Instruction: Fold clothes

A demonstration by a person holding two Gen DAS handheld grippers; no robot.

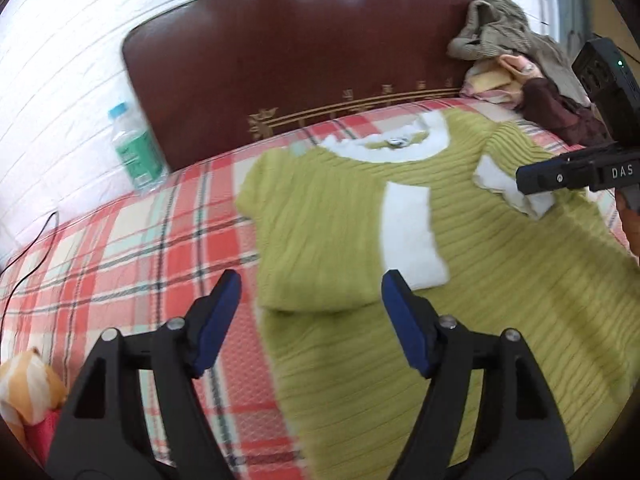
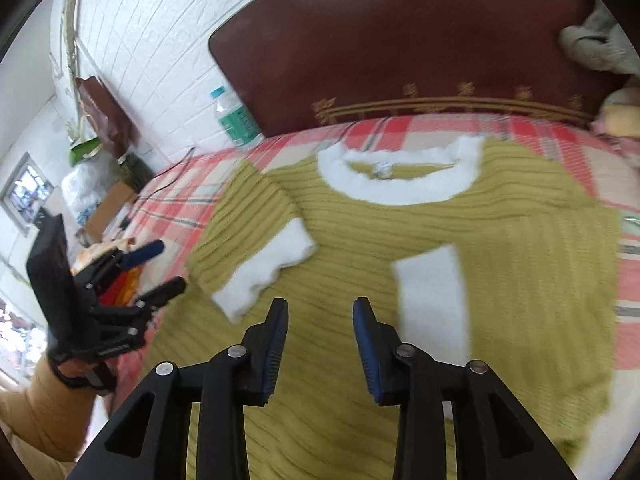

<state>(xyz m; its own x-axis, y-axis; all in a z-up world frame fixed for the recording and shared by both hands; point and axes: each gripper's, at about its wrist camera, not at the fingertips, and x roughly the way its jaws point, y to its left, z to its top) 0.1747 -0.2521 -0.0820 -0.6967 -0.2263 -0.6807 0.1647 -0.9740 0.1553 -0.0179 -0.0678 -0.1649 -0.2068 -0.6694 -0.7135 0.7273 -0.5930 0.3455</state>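
A green ribbed sweater [image 1: 500, 280] [image 2: 520, 240] with a white collar [image 2: 400, 196] lies flat on the plaid bed cover [image 1: 140, 240]. Both sleeves are folded in across its body, their white cuffs [image 1: 412, 232] [image 1: 504, 184] resting on the chest. My left gripper [image 1: 311, 284] [image 2: 170, 266] hovers over the sweater's left edge, jaws wide open with nothing between them. My right gripper [image 2: 321, 306] [image 1: 520, 178] hangs above the lower chest between the two cuffs, jaws open and holding nothing.
A dark brown headboard [image 1: 300, 72] stands behind the bed. A water bottle [image 1: 136, 148] stands at the bed's left corner, with a black cable [image 1: 36, 248] nearby. A heap of other clothes [image 1: 512, 52] lies at the back right, an orange-white cloth [image 1: 28, 388] at the near left.
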